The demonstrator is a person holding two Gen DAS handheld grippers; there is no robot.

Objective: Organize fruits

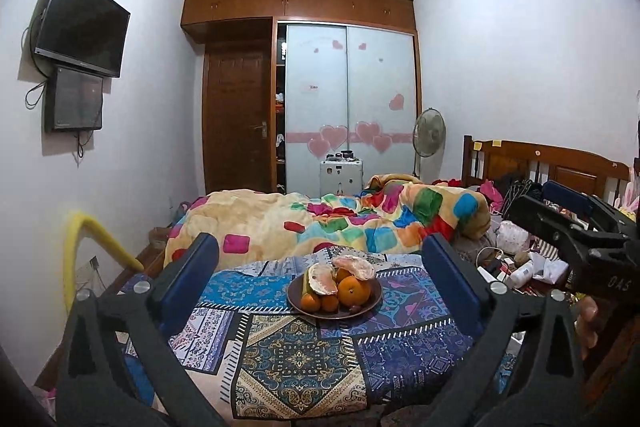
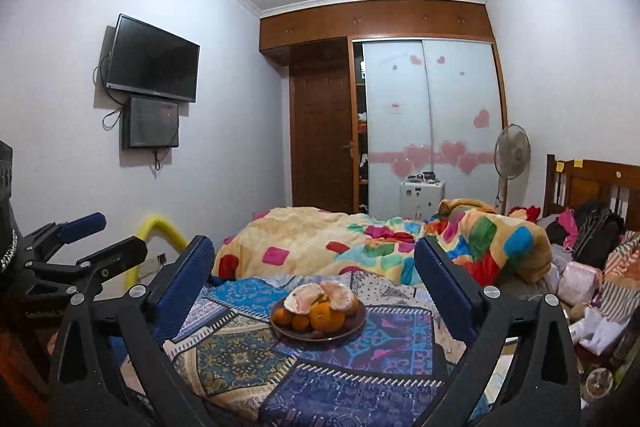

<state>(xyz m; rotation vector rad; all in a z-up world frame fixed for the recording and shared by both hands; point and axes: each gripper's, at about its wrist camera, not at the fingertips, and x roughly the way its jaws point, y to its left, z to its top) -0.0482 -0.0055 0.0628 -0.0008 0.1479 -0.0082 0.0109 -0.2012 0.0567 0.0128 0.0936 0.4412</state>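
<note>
Left gripper [image 1: 320, 259]: jaws spread wide, nothing between them, held back from the plate.
Right gripper [image 2: 314, 259]: likewise spread, holding nothing; its fingers also showed at the right edge of the left wrist view.
Hard to make out: small dark fruits at the plate's front rim, kind unclear; clutter beside the bed too jumbled to name.
Brown plate [image 1: 298, 303]: sat on the patchwork cloth [image 1: 296, 359], heaped with fruit.
Contents: peeled pomelo pieces [image 1: 354, 267] on top; oranges [image 1: 352, 291] beneath; a banana [image 1: 307, 283] at the left side, mostly covered.
Behind: colourful blanket [image 1: 304, 223].
</note>
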